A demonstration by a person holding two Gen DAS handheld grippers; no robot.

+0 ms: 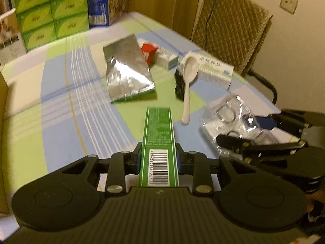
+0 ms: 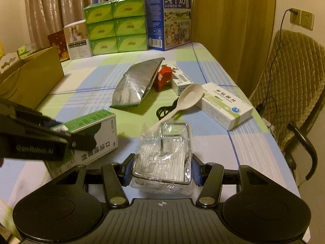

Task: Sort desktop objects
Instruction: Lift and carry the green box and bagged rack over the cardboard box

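You're mid-pickup. Left of the plastic-wrapped wire rack (image 2: 162,154), which your right gripper (image 2: 161,168) pinches, your left gripper (image 1: 158,160) clamps the slim green-and-white carton (image 1: 159,142). Next, I'd judge, carry both toward the brown cardboard box (image 2: 30,77).

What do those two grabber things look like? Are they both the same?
Yes, they match. The left gripper and right gripper are both matte black plastic with two big round discs, a ribbed plate between them and silver rivets on the linkage bars. Each finger has a blue pad. The left gripper, seen from the right wrist view, carries pale lettering along its side. No cables or sleeves show.
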